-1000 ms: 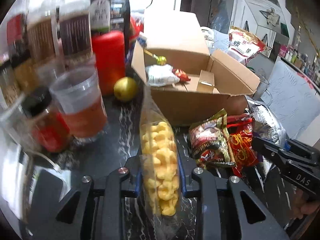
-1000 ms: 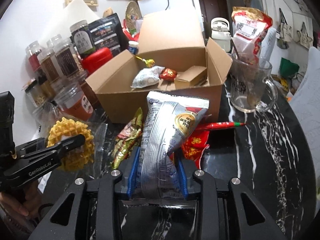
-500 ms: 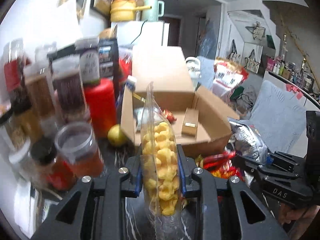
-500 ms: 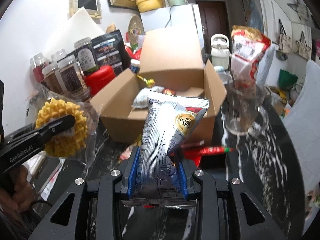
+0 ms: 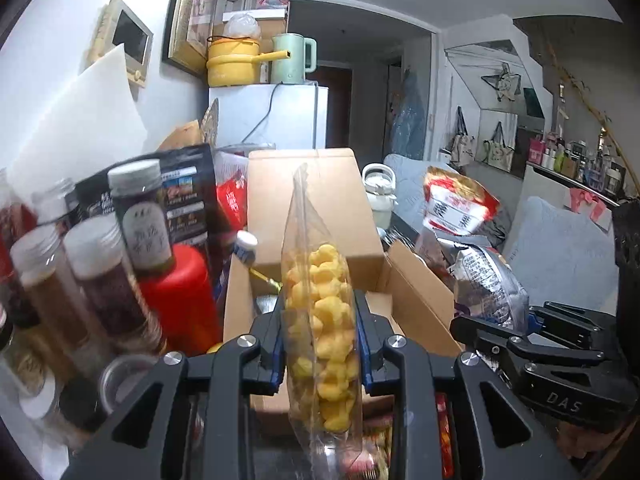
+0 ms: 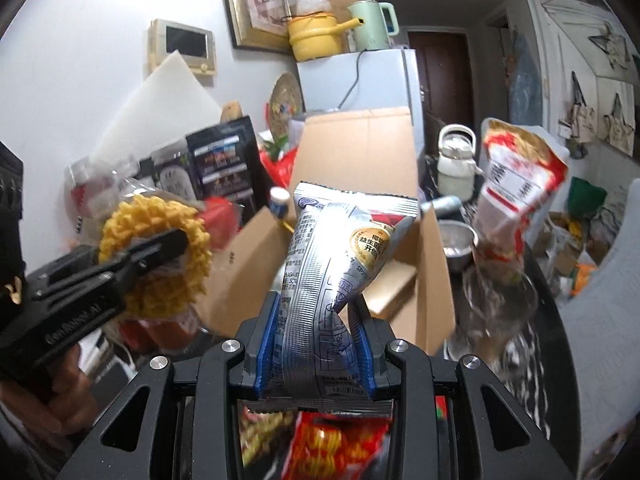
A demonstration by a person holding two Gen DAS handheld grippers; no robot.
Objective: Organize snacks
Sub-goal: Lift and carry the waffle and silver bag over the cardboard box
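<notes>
Two claws are each clamped on a snack packet, both raised in front of the open cardboard box (image 5: pixel 316 200).

Far left of the left wrist view: a cluster of capped jars (image 5: pixel 100 280) with a red canister (image 5: pixel 176 304) beside them, tight against the box's left wall. A dark printed pouch (image 5: pixel 188 196) stands behind the jars.

Centre of that view: the left claw (image 5: pixel 320 344) grips a clear bag of yellow puffed rings (image 5: pixel 320 320), held upright and edge-on between the blue pads (image 5: pixel 278 350). The bag's empty top rises in front of the box's raised back flap. In the right wrist view the same bag (image 6: pixel 160 256) appears side-on, pinched by the left claw (image 6: pixel 164 246), clear of the box's left wall.

Right of centre: the right claw (image 6: pixel 316 344) grips a silver foil packet (image 6: pixel 328 272), pads pressing both sides, its top reaching in front of the box opening (image 6: pixel 400 272). In the left wrist view this packet (image 5: pixel 486 284) is just outside the box's right flap.

Further right: a glass mug (image 6: pixel 496 312), blurred, holds a red-and-white bag (image 6: pixel 516 172). Red snack packets (image 6: pixel 336 448) lie on the surface below the right claw.
</notes>
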